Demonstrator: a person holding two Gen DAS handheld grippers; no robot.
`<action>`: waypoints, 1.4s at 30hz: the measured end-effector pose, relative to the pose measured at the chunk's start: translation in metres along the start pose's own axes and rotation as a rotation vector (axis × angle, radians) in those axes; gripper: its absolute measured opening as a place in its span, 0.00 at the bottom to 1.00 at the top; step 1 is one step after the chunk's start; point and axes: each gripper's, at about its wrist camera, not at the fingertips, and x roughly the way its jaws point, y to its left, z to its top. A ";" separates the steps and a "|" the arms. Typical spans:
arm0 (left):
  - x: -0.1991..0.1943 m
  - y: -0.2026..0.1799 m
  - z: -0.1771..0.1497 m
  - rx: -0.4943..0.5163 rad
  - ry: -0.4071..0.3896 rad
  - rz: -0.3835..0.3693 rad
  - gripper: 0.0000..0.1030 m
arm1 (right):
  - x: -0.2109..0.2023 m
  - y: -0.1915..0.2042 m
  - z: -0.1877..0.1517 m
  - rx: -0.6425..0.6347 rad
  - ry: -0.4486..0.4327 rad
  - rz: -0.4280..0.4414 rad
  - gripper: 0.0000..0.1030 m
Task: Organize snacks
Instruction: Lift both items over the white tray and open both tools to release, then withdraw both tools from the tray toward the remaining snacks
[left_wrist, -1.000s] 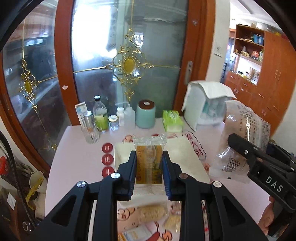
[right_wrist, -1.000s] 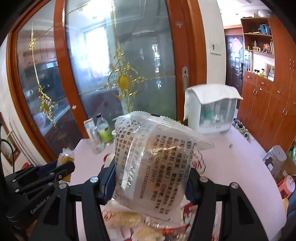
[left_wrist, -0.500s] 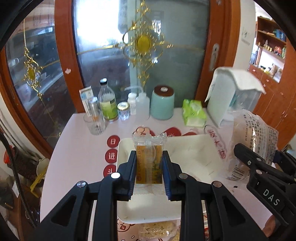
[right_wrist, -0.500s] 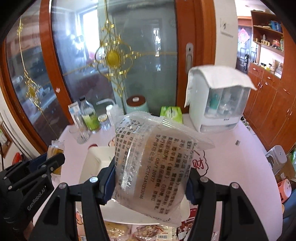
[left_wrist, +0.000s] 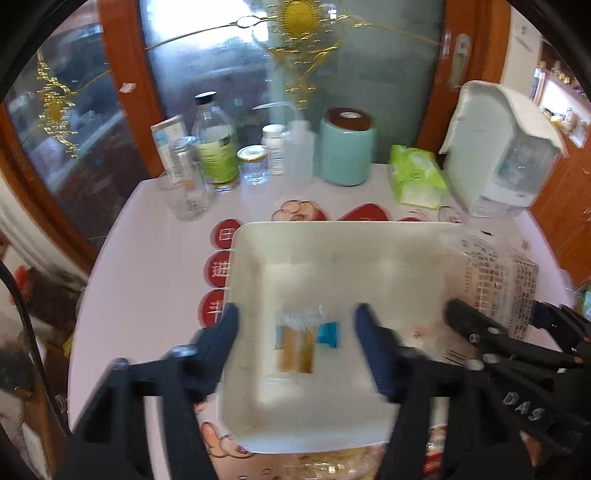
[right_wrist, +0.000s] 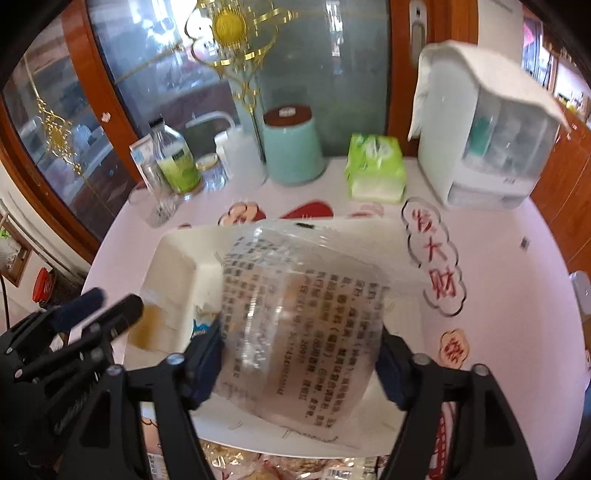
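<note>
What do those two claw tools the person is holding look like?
Both are black plastic two-finger grippers with blue ribbed pads and silver screw heads at the joints. The right gripper carries white "DAS" lettering on its side; the left gripper has lettering too, blurred beyond reading.

The left gripper (left_wrist: 295, 325) points steeply down, its jaws spread wide; they have just been opening, and a small snack packet (left_wrist: 295, 345) lies loose between them, touching neither pad. Just to its right, the right gripper (right_wrist: 301, 354) tilts down likewise, jaws just widened, a large clear bag (right_wrist: 295, 328) between them, apparently free.
</note>
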 end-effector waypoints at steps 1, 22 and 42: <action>-0.001 0.003 -0.002 -0.004 -0.004 0.008 0.77 | 0.003 -0.001 -0.001 0.011 0.006 0.010 0.76; -0.063 0.052 -0.041 -0.107 -0.072 -0.030 0.82 | -0.053 0.013 -0.021 0.002 -0.067 0.053 0.77; -0.141 0.070 -0.081 -0.063 -0.168 -0.056 0.84 | -0.120 0.045 -0.067 -0.047 -0.096 -0.008 0.77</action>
